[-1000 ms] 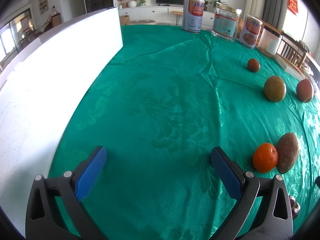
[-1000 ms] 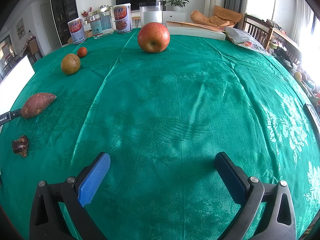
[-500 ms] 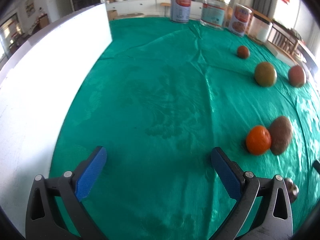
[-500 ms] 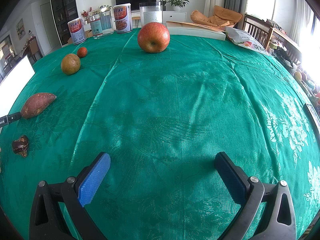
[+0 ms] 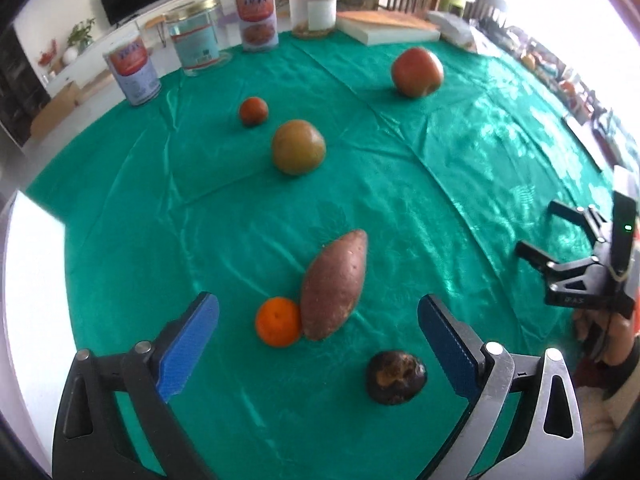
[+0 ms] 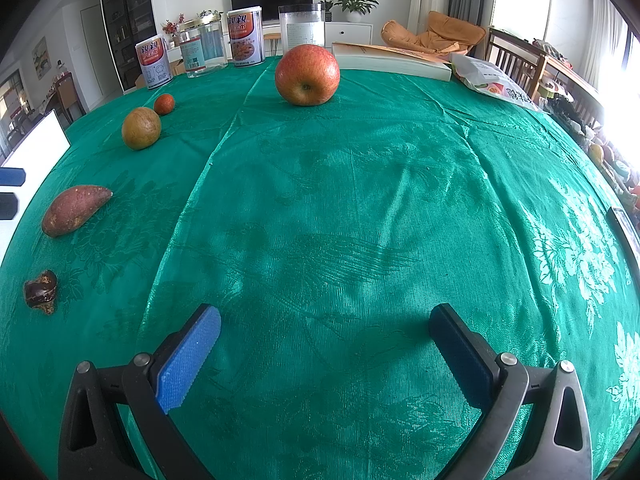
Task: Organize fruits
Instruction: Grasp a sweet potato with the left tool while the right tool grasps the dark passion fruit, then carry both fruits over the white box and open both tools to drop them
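My left gripper (image 5: 318, 320) is open, low over the green tablecloth (image 5: 460, 168). Just ahead between its fingers lie an orange mandarin (image 5: 278, 322) touching a sweet potato (image 5: 335, 284), and a dark brown fruit (image 5: 396, 377) near the right finger. Farther off sit a green-brown round fruit (image 5: 298, 147), a small red fruit (image 5: 253, 111) and a red apple (image 5: 417, 72). My right gripper (image 6: 324, 346) is open over bare cloth; the apple (image 6: 307, 75) is far ahead, the sweet potato (image 6: 75, 210) and dark fruit (image 6: 41, 291) far left. The right gripper (image 5: 560, 240) shows at the left view's right edge.
Cans and jars (image 5: 256, 16) line the table's far edge, beside a flat white box (image 5: 390, 28). A snack bag (image 6: 492, 80) lies at the far right. A white board (image 5: 28, 280) stands along the left side. A hand (image 5: 604, 332) holds the right gripper.
My left gripper has swung right, away from the white board, so the mandarin, sweet potato and dark fruit now lie between its fingers. The right gripper has stayed put.
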Motion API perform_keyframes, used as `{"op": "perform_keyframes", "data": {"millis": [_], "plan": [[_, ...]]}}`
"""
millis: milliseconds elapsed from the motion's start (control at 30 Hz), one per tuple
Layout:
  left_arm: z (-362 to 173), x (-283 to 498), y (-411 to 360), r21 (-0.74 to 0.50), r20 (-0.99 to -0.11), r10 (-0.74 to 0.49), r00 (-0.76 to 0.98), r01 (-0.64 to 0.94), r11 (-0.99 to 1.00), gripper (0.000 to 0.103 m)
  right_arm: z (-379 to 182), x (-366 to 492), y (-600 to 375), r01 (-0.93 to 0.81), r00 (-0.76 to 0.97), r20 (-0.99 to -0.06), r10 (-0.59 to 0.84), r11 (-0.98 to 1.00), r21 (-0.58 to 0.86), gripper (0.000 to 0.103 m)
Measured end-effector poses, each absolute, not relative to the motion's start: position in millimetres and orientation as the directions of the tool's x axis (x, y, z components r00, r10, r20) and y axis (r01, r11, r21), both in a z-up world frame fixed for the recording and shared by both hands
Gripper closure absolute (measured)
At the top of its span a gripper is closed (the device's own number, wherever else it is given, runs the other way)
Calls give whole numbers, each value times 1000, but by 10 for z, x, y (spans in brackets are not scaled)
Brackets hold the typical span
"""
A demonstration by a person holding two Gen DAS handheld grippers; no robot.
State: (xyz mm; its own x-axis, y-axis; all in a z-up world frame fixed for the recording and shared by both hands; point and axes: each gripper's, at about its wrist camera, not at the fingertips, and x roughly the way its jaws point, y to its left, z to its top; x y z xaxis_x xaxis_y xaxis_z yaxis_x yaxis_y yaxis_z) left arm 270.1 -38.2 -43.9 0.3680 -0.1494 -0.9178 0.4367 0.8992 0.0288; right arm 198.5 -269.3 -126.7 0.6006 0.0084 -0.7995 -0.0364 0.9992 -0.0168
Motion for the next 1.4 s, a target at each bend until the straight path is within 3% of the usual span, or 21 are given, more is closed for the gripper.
{"op": "perform_keyframes", "data": {"millis": [33,100,167,233,267,300,567,633,700,867,1067,1100,1133,1267,1400], "plan": [[-516,2742,-412,36,-925,-137,354,442,896,7,-1267,1985,-2693,-36,601,-799,8,999,-17,0],[-650,2837,-501,31,-946,-123,300,463,886,29,-1268,1985,-2692,-36,601,-799,8,999,-17,0],[-791,2895,-579,46,-964,-84,252,469,882,31,-1269,1985,-2690,-36,601,-799,8,999,-17,0],[-880,2937,-602,57,-967,-63,245,455,889,39,-1269,1985,-2690,-36,601,-799,8,999,-18,0],[-900,2962,-605,38,-968,-78,239,447,894,56,-1269,1985,-2690,-36,601,-799,8,999,-18,0],[-914,2981,-594,16,-968,-95,230,436,900,60,-1269,1985,-2691,-37,601,-799,8,999,-18,0],[-445,2752,2,-184,-882,-283,377,277,943,61,-1263,1973,-2685,-50,600,-799,21,999,-11,0],[-230,2513,242,-194,-853,-291,432,255,947,61,-1200,1895,-2579,-131,575,-806,140,988,78,1],[-66,2243,509,-207,-828,-296,477,231,951,61,-1054,1743,-2247,-282,518,-779,354,930,234,7],[81,1622,1121,-244,-793,-279,541,137,960,61,-857,1596,-1103,-542,462,-760,458,824,167,9],[236,1037,1669,-288,-753,-266,602,62,956,61,-1208,1885,-568,-560,384,-839,387,820,122,33],[270,958,1764,-287,-746,-257,614,50,956,61,-1206,1881,-542,-556,414,-834,365,826,86,52],[306,889,1869,-291,-740,-250,625,38,956,61,-1190,1885,-536,-551,426,-831,358,831,76,60],[425,683,2305,-304,-725,-211,655,-29,952,61,-1021,1865,-545,-552,443,-808,388,828,95,60],[538,573,2838,-280,-721,-117,683,-132,951,61,-547,1844,-298,-607,388,-771,505,769,198,60]]}}
